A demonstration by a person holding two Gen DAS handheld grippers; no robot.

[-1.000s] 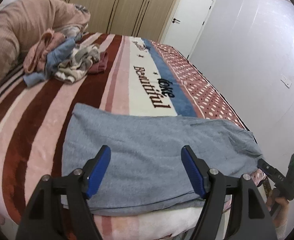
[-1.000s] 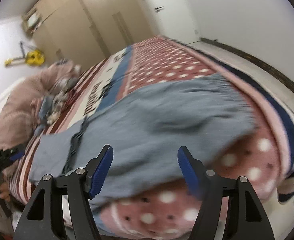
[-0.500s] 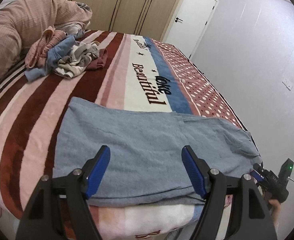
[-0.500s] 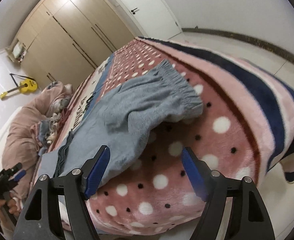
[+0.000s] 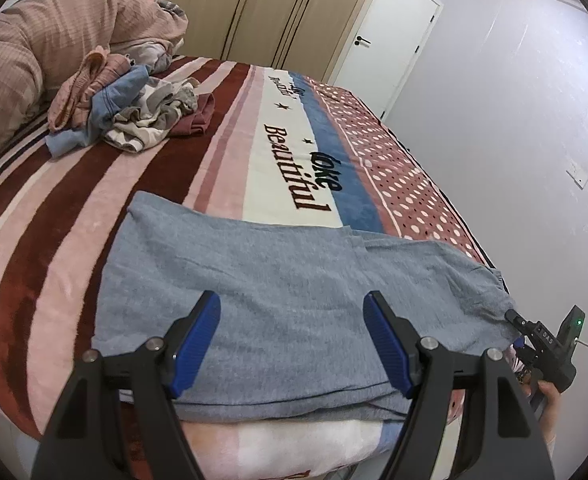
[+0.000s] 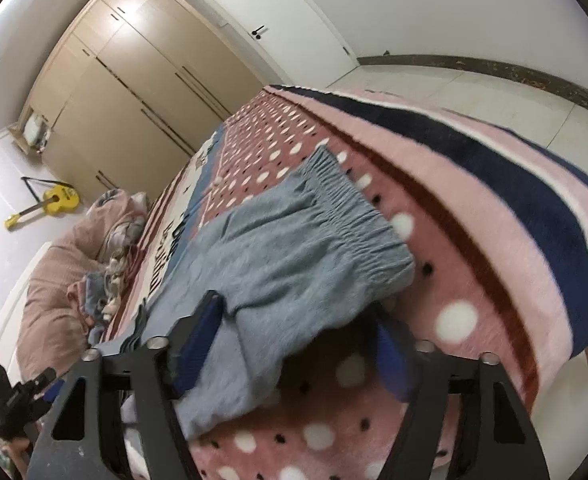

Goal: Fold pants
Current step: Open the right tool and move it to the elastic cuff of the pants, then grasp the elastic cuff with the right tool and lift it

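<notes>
Grey pants (image 5: 278, 300) lie flat across the frame's lower half on the striped blanket (image 5: 74, 208). The left gripper (image 5: 292, 338) hovers wide open, empty. The right gripper (image 6: 294, 340), jaws spread, straddles the waistband corner, not clamped.

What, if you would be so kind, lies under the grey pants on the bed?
Under the grey pants lies the striped, polka-dotted blanket covering the bed. Whatever sits beneath the fabric itself is covered, so nothing else can be confirmed.

Your bed (image 5: 74, 216) and what lies on it

You have grey-blue pants (image 5: 294, 300) spread flat across the near edge of the striped, polka-dotted blanket (image 5: 394, 184), waistband (image 6: 354, 216) toward your right. A heap of mixed clothes (image 5: 130, 108) lies well apart from them, beside a pink quilt (image 5: 34, 52) bunched at the far left.
</notes>
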